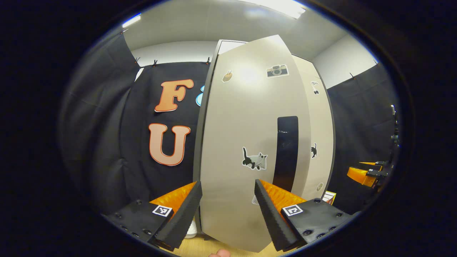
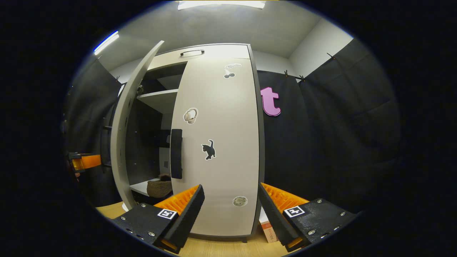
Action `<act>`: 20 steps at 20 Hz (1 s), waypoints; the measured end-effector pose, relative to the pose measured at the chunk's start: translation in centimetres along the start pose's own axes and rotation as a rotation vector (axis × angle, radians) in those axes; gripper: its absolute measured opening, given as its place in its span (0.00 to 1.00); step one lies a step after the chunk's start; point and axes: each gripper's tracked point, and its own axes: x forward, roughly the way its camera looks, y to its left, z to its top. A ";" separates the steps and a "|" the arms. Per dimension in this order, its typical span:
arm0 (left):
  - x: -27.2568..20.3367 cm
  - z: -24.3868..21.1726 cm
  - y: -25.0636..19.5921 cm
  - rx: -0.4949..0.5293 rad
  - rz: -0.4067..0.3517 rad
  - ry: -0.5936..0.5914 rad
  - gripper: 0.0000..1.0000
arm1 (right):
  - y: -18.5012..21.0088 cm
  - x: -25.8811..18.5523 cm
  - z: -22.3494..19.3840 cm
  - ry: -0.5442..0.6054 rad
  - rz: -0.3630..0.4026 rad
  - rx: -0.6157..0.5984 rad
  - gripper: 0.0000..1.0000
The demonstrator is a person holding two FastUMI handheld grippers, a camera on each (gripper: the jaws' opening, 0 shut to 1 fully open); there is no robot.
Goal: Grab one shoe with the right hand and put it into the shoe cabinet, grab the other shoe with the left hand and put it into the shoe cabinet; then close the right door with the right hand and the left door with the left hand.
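The shoe cabinet (image 2: 217,50) stood tall, pale and smooth-panelled, its right door (image 2: 217,142) shut flat while its left door (image 1: 250,142) hung partly open, and a dark shoe (image 2: 159,187) lay on a low shelf inside, behind the gap. The left gripper (image 1: 228,210) faced the left door's outer face with fingers spread wide and empty; the right gripper (image 2: 230,212) faced the right door, equally spread. The left door looked rigid, light and slick, probably best pushed flat beside its dark vertical handle (image 1: 285,150).
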 end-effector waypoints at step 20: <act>4.9 0.7 -5.8 -0.014 -0.066 0.010 0.96 | -2.3 -1.5 0.2 0.014 -0.021 0.005 0.93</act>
